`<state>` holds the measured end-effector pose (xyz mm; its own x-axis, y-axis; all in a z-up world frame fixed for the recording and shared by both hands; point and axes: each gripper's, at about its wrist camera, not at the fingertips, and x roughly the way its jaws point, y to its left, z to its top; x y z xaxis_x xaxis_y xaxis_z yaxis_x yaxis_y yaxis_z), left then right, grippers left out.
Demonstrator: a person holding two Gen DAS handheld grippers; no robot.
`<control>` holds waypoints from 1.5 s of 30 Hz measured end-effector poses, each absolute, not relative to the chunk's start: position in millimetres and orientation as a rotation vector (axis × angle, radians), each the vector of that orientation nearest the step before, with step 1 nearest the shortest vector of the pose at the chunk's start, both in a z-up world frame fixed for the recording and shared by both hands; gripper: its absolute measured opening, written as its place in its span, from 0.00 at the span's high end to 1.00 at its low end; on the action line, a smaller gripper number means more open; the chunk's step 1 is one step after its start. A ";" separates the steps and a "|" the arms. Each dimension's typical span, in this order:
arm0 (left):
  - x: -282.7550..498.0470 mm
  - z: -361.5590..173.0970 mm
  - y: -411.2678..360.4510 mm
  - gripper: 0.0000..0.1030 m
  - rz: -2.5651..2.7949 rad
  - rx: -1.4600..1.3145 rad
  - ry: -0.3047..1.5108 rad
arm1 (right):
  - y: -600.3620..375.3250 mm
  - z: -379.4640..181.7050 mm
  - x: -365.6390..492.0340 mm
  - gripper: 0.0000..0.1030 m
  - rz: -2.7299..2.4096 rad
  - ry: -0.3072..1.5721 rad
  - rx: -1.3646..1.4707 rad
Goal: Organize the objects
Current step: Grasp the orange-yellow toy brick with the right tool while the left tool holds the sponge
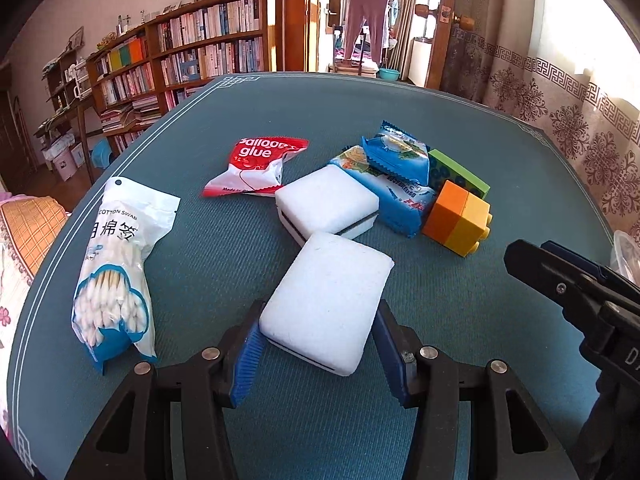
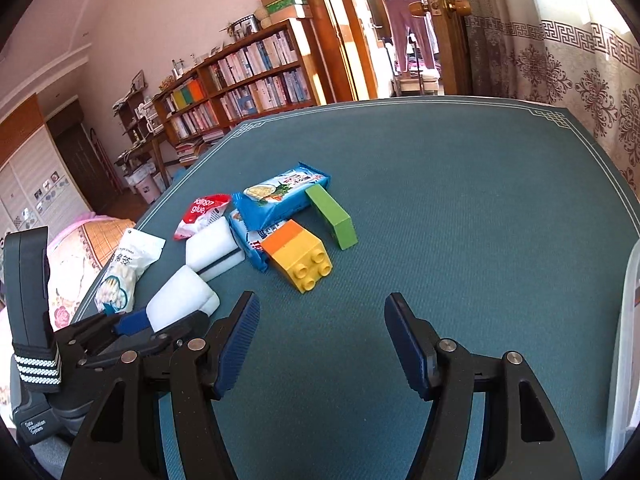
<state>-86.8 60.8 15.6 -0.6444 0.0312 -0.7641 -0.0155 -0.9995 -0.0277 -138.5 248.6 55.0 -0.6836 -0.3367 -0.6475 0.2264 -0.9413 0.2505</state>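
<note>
Layout of the items on your table (image 1: 460, 128), seen from the two wrist cameras.

Your left gripper (image 1: 316, 344) has the near sponge (image 1: 326, 304) between its fingers; a second sponge (image 1: 326, 204) lies just behind it, touching. Left of both lies the cotton swab bag (image 1: 116, 268), and behind the second sponge the balloon glue packet (image 1: 256, 168). To the right, two snack packets (image 1: 396, 164) are stacked one on the other, with the two-part brick (image 1: 458, 216) before them and the flat block (image 1: 460, 172) behind that. Your right gripper (image 2: 320, 344) hangs over bare cloth near the brick, with a plastic bin (image 2: 628, 340) at its right.
</note>
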 end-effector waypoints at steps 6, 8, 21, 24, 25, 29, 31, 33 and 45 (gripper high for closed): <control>-85.2 15.9 61.4 0.46 2.831 -1.295 -0.028 | 231.7 53.1 -160.0 0.41 -2.601 -0.165 1.064; -83.6 15.5 61.8 0.46 2.837 -1.284 -0.027 | 227.5 52.7 -166.6 0.41 -2.602 -0.146 1.068; -82.0 13.1 62.4 0.46 2.863 -1.274 -0.011 | 211.3 39.7 -195.3 0.46 -2.587 -0.113 1.114; -81.9 13.3 63.1 0.46 2.866 -1.269 0.001 | 210.3 39.0 -198.6 0.50 -2.588 -0.113 1.128; -82.0 13.3 63.3 0.46 2.867 -1.267 0.003 | 210.0 38.3 -199.6 0.51 -2.590 -0.108 1.137; -81.8 13.1 63.1 0.46 2.865 -1.266 0.004 | 207.6 37.8 -197.1 0.52 -2.598 -0.084 1.134; -81.6 13.4 63.4 0.46 2.865 -1.263 0.006 | 207.0 37.4 -193.9 0.52 -2.601 -0.082 1.134; -81.1 13.6 63.7 0.46 2.864 -1.260 0.010 | 208.4 37.7 -191.8 0.52 -2.597 -0.085 1.133; -78.8 14.0 67.5 0.46 2.872 -1.236 0.038 | 231.2 34.2 -145.9 0.52 -2.600 -0.113 1.137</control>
